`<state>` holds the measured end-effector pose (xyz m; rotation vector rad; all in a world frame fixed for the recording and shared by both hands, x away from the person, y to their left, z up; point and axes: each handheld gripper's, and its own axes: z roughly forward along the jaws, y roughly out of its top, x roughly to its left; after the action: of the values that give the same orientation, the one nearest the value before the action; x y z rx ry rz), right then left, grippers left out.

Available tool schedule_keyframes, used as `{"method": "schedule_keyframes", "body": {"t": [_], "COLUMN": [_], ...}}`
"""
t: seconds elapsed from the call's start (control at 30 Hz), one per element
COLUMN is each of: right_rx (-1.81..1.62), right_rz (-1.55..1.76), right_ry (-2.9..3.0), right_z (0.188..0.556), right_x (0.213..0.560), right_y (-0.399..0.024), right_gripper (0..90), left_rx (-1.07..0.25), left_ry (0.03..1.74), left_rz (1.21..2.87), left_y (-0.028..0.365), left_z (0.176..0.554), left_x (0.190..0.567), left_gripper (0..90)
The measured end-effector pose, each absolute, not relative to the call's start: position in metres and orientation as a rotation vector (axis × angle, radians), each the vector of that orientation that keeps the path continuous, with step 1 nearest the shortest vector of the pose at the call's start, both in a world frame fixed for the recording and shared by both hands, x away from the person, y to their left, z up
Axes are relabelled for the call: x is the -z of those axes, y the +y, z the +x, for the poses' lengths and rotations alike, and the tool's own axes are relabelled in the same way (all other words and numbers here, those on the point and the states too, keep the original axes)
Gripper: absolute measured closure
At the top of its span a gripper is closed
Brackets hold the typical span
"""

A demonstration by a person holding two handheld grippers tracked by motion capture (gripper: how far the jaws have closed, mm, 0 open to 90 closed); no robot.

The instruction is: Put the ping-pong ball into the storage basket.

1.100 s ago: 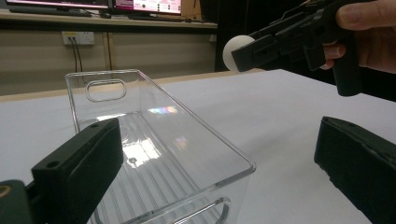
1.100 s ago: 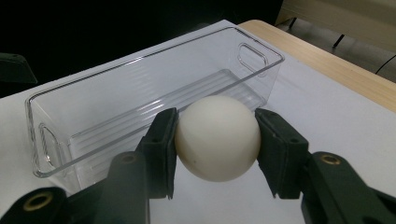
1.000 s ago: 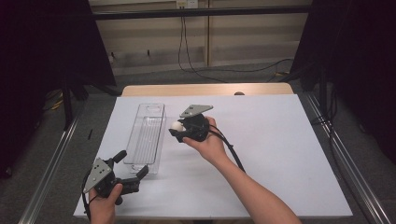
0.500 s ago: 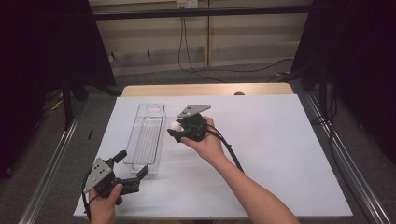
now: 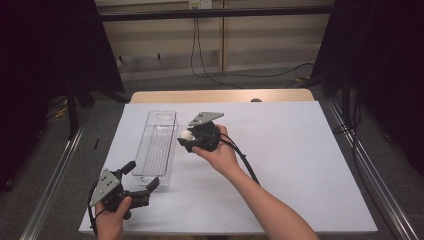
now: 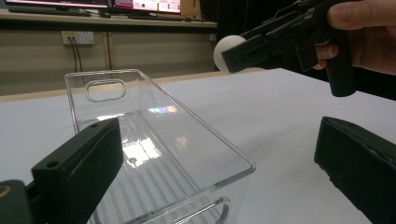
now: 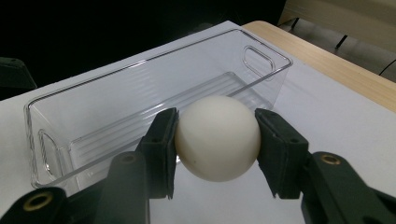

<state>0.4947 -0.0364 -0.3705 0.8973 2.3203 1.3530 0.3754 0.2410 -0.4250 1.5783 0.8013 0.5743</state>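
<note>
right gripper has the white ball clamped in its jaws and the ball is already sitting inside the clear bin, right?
Not quite. The right gripper does have the white ball clamped in its jaws, but the ball is not inside the clear bin. The right gripper view shows it held beside the bin, outside its near long wall.

Ball [image 7: 217, 138]: plain off-white, matte, unpatterned. Bin [image 5: 157, 146]: clear plastic, ribbed lines along its floor. Both tools [image 5: 188, 140] [image 5: 141, 182]: black, with grey three-cornered top plates. Table [image 5: 300, 165]: white sheet over pale wood, showing at upper frame edge.
</note>
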Motion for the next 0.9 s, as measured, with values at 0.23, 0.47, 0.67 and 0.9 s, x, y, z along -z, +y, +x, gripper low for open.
{"method": "schedule_keyframes", "body": {"t": [0.23,0.47,0.67,0.9], "right_rx": [-1.361,-1.361,-1.358,-1.36], "right_rz": [0.883,0.878,0.871,0.858], "right_ry": [2.327,2.33,2.337,2.348], "right_z": [0.495,0.494,0.494,0.495], "right_x": [0.371,0.37,0.37,0.37], "right_y": [-0.034,-0.031,-0.028,-0.024], "right_gripper": [51.3,51.3,51.3,51.3], "left_rx": [-0.575,-0.574,-0.582,-0.583], "left_ry": [0.807,0.792,0.796,0.809], "left_rz": [1.576,1.589,1.583,1.583], "left_y": [0.241,0.241,0.24,0.24], "left_z": [0.375,0.375,0.375,0.375], "left_x": [0.425,0.424,0.424,0.424], "left_gripper": [1.4,1.4,1.4,1.4]}}
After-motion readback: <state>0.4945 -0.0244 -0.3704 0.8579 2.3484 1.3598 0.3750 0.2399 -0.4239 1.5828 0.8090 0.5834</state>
